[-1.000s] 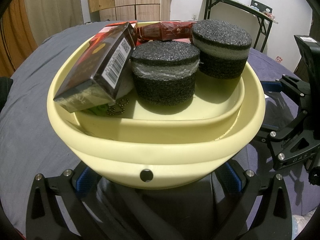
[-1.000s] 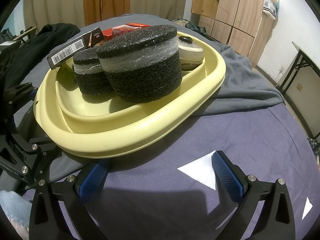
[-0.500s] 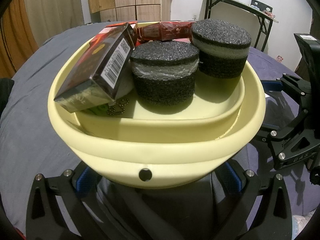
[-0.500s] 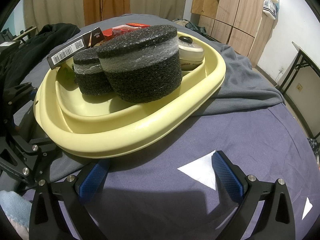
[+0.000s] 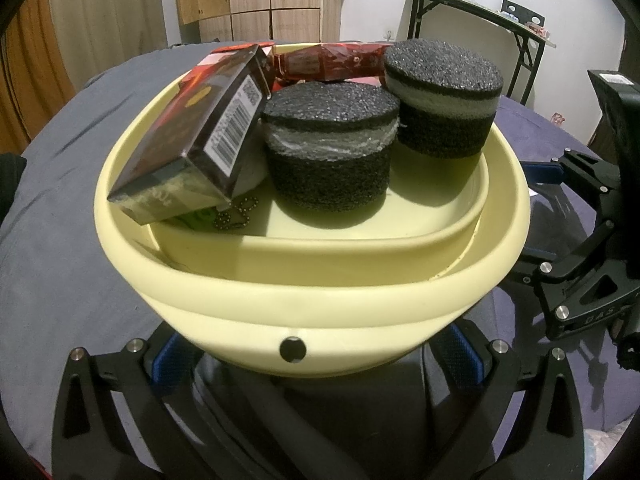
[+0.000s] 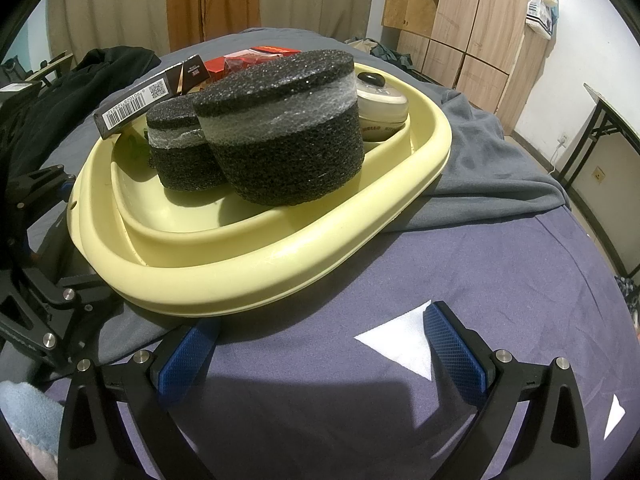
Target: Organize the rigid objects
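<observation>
Glossy cream oval basin (image 5: 320, 304) holds coarse foam cylinders (image 5: 332, 152); both grippers (image 6: 316, 352) gape wide

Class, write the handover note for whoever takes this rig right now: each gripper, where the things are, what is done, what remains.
Left gripper: open, empty, straddling the near rim of the yellow basin.
Right gripper: open, empty, over the purple cover beside the basin.
In the basin: two black foam cylinders, barcoded dark box, red packets, bead chain, small round case.
Done: visible items are binned.
Left: probably nothing to collect; check outside view.
</observation>
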`<state>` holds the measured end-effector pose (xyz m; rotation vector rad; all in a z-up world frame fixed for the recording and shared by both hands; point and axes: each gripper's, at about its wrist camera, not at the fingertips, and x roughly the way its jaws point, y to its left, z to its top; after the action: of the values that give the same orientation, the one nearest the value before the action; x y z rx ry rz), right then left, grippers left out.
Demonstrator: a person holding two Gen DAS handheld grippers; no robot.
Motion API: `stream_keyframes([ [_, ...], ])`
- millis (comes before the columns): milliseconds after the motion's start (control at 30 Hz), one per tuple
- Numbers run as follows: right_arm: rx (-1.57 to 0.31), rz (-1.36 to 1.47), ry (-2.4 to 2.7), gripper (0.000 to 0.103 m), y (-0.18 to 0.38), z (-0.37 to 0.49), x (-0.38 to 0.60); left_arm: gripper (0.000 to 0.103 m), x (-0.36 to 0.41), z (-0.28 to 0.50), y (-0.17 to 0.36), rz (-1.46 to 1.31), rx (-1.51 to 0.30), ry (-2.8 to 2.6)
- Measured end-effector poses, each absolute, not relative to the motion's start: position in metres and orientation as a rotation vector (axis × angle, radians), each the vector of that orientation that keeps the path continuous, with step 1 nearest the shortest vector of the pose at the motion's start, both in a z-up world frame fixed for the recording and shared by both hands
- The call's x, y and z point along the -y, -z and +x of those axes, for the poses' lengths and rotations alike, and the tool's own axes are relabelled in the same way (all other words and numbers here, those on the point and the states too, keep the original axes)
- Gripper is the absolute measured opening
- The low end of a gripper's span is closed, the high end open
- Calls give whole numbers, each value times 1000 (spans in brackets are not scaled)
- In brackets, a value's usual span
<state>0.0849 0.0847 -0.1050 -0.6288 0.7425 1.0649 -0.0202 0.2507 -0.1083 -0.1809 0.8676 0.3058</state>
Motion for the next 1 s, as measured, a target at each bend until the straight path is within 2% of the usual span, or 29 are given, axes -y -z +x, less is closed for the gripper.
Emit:
stream_keyframes([
  [1000, -743, -629, -1065, 103, 105, 85, -85, 103, -250, -20, 107, -176, -868, -308],
])
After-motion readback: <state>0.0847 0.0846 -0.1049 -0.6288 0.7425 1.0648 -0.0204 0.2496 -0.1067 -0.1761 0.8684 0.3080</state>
